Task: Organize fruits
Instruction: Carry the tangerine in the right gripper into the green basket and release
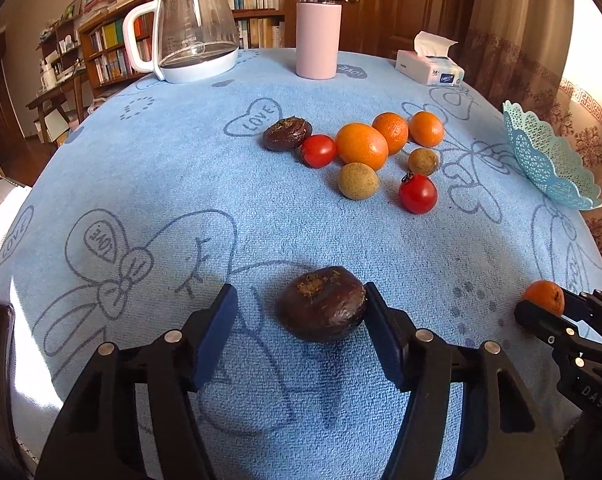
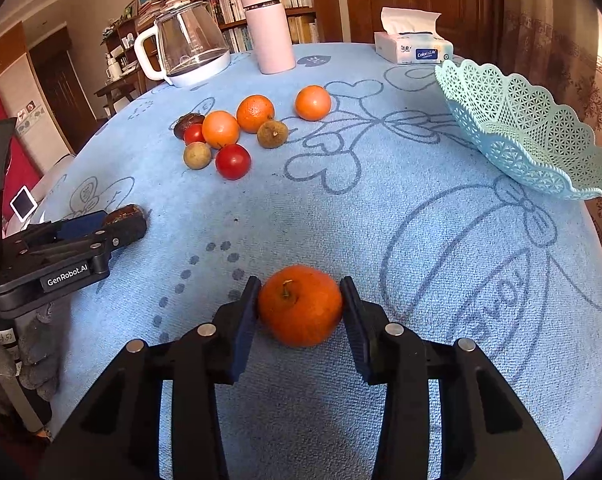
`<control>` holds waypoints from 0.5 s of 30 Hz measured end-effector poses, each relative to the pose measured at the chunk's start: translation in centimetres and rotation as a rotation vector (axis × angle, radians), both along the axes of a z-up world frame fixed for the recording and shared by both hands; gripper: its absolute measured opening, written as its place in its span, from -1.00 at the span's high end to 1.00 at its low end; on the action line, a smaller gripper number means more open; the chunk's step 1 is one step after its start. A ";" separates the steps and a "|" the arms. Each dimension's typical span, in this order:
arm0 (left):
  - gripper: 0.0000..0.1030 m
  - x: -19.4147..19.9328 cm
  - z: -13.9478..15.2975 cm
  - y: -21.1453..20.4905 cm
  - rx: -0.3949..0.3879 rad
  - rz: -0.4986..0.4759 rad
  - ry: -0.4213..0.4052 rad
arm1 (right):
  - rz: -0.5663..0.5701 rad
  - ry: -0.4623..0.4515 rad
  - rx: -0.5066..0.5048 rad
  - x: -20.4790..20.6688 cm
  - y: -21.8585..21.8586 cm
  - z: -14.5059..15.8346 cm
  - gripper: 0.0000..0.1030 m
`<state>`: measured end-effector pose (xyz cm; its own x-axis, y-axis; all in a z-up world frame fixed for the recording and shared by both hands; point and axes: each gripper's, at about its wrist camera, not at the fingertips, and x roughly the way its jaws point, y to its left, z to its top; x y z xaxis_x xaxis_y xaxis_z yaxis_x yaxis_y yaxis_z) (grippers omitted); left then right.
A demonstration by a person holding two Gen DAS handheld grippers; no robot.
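Observation:
A dark brown round fruit (image 1: 321,310) lies on the blue tablecloth between the fingers of my left gripper (image 1: 299,300). The right pad touches it, the left pad stands clear of it, so this gripper is open. My right gripper (image 2: 300,296) is shut on a small orange (image 2: 300,306), both pads against its sides, the fruit resting on the cloth. Further back lies a cluster of loose fruit: a second dark fruit (image 1: 287,134), two tomatoes (image 1: 318,151), three oranges (image 1: 361,146) and two brown longans (image 1: 358,181). The right wrist view shows the left gripper (image 2: 117,224) at the left.
A pale blue lattice basket (image 2: 521,132) with nothing visible in it stands at the table's right edge. At the back stand a glass kettle (image 1: 193,28), a pink flask (image 1: 318,28) and a tissue box (image 1: 429,66). A gloved hand (image 2: 33,344) holds the left gripper.

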<state>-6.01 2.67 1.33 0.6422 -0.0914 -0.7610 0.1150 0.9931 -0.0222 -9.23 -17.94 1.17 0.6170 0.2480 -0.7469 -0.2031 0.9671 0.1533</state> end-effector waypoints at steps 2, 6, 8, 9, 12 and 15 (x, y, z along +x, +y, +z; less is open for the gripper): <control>-0.11 0.0 0.0 -0.1 -0.002 -0.007 -0.001 | 0.000 -0.002 -0.001 0.0 0.0 0.0 0.20; 0.05 -0.1 0.1 -0.2 -0.023 -0.020 -0.001 | -0.004 -0.004 0.008 0.0 -0.1 0.0 0.20; 0.15 -0.2 0.1 -0.2 -0.032 -0.029 -0.001 | -0.008 -0.007 0.016 -0.1 -0.3 0.1 0.20; 0.16 -0.3 0.1 -0.3 -0.032 -0.029 -0.003 | -0.011 -0.009 0.022 -0.1 -0.4 0.1 0.20; 0.16 -0.4 0.1 -0.3 -0.035 -0.028 -0.005 | -0.021 -0.013 0.040 -0.2 -0.7 0.2 0.20; 0.16 -0.4 0.2 -0.1 -0.046 -0.023 -0.008 | -0.025 -0.017 0.055 -0.2 -1.0 0.3 0.20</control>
<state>-6.45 2.57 1.52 0.6459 -0.1408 -0.7503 0.1383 0.9882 -0.0664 -9.47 -18.94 1.52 0.6358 0.2727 -0.7220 -0.1818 0.9621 0.2032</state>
